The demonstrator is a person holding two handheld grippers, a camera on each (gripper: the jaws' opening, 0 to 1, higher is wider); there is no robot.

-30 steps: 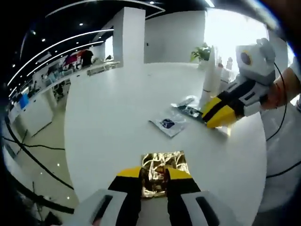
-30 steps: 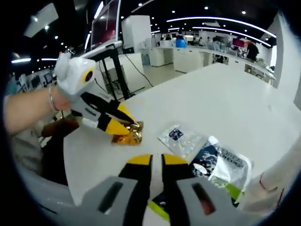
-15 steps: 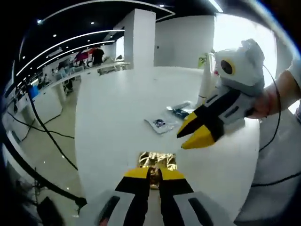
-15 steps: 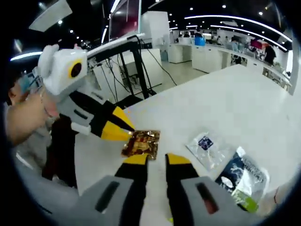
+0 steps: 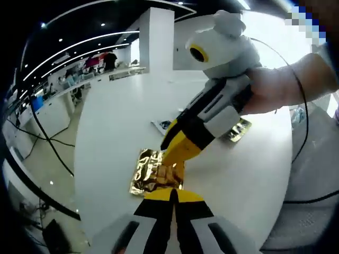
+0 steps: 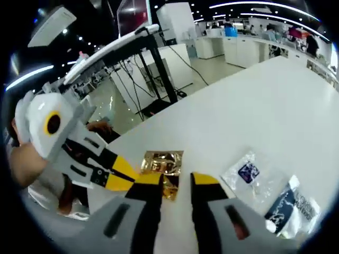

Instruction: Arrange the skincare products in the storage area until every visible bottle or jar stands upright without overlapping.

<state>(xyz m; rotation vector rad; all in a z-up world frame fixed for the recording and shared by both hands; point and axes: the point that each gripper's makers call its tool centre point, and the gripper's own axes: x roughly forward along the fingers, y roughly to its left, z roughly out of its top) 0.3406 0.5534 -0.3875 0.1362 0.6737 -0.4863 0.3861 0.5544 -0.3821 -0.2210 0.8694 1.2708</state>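
A crumpled gold foil sachet (image 5: 154,172) lies on the white table (image 5: 116,121) near its edge. In the left gripper view my left gripper (image 5: 172,192) has its yellow jaws pressed together on the sachet's near edge. The right gripper (image 5: 170,154) comes in from the right and its tips rest on top of the sachet. In the right gripper view my right gripper (image 6: 177,180) is open, its jaws straddling the gold sachet (image 6: 163,163), while the left gripper (image 6: 139,180) reaches it from the left.
A clear sachet with a blue label (image 6: 248,174) and a dark blue packet (image 6: 288,209) lie right of the gold one. A shiny yellowish packet (image 5: 238,130) peeks from behind the right gripper. The table's edge (image 6: 114,140) runs close by, with floor and cables beyond.
The right gripper has left the packets, come over to the gold sachet and spread its jaws. My left jaws have closed on the sachet's edge.
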